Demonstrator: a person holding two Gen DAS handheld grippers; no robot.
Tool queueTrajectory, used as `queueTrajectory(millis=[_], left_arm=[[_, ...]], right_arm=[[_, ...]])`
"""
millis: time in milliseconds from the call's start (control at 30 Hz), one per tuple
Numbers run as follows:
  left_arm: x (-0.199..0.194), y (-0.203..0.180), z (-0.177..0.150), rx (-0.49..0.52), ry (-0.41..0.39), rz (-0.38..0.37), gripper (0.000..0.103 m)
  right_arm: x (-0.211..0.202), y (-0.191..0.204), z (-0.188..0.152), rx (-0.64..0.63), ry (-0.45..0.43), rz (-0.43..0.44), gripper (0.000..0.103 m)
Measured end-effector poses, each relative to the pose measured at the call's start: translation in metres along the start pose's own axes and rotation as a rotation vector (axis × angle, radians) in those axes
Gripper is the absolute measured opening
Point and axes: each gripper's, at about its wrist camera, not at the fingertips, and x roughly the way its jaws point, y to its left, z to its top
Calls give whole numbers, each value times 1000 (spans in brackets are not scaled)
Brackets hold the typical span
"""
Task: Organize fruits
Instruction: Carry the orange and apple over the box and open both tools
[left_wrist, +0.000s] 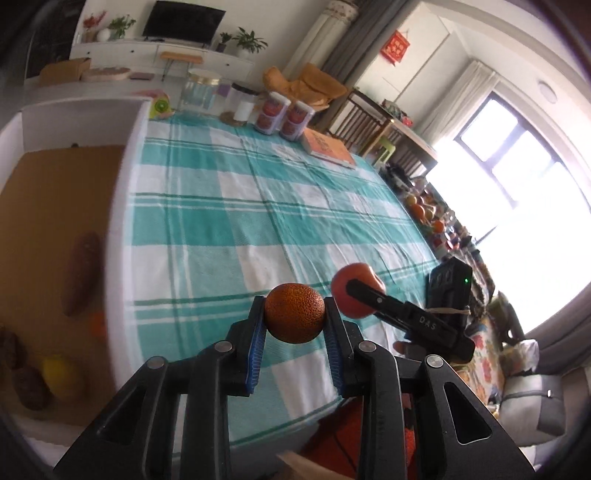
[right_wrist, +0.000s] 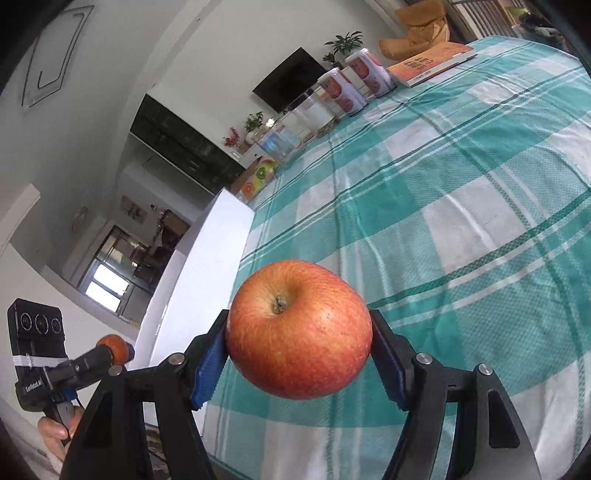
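My left gripper (left_wrist: 294, 319) is shut on a small orange (left_wrist: 294, 313), held above the green-and-white checked tablecloth (left_wrist: 236, 206). My right gripper (right_wrist: 298, 358) is shut on a red apple (right_wrist: 298, 328), stem side facing the camera, also lifted off the cloth. In the left wrist view the right gripper (left_wrist: 356, 299) shows at the right with the apple (left_wrist: 345, 284) between its jaws. In the right wrist view the left gripper (right_wrist: 117, 350) with the orange (right_wrist: 112, 345) appears low at the left. A white box (left_wrist: 122, 177) with a brown floor lies left of the cloth and holds several fruits.
Inside the box lie a long brown fruit (left_wrist: 81, 273), a yellow one (left_wrist: 61, 374) and darker ones. At the table's far end stand two printed cans (left_wrist: 284, 114), clear jars (left_wrist: 199, 92), a fruit-printed carton (left_wrist: 160, 105) and an orange book (left_wrist: 328, 147). A hand (right_wrist: 55, 430) grips the left tool.
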Motion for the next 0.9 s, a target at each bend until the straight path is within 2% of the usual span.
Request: queueTrajectory(millis=[100, 133, 233, 300, 433, 500, 567, 633, 667, 767, 833, 900], left_arm=[[-36, 47, 16, -54, -81, 124, 31], [-41, 65, 21, -71, -86, 177, 31], [-35, 120, 31, -143, -43, 301, 31], [-23, 151, 36, -180, 1, 357, 31], [2, 188, 42, -211, 78, 432, 31], [6, 203, 41, -245, 104, 447, 32], [1, 211, 37, -267, 88, 501, 36], [-10, 215, 33, -269, 51, 562, 53], [-16, 217, 30, -278, 31, 584, 65], [-30, 208, 27, -263, -15, 624, 74], [-42, 196, 24, -216, -58, 634, 83], [-56, 181, 20, -160, -120, 666, 91]], right_arm=[[20, 57, -2, -93, 54, 57, 71], [27, 78, -2, -132, 69, 82, 71], [54, 146, -6, -256, 142, 136, 71], [79, 192, -13, -363, 217, 142, 71], [137, 267, -46, -646, 348, 48, 71], [169, 284, -60, -715, 418, -4, 71], [196, 291, -71, -754, 466, -44, 71], [217, 291, -78, -768, 497, -74, 71], [226, 291, -80, -770, 506, -91, 71], [242, 288, -81, -752, 525, -114, 72], [231, 286, -70, -694, 485, -68, 77], [215, 281, -52, -614, 444, -52, 94]])
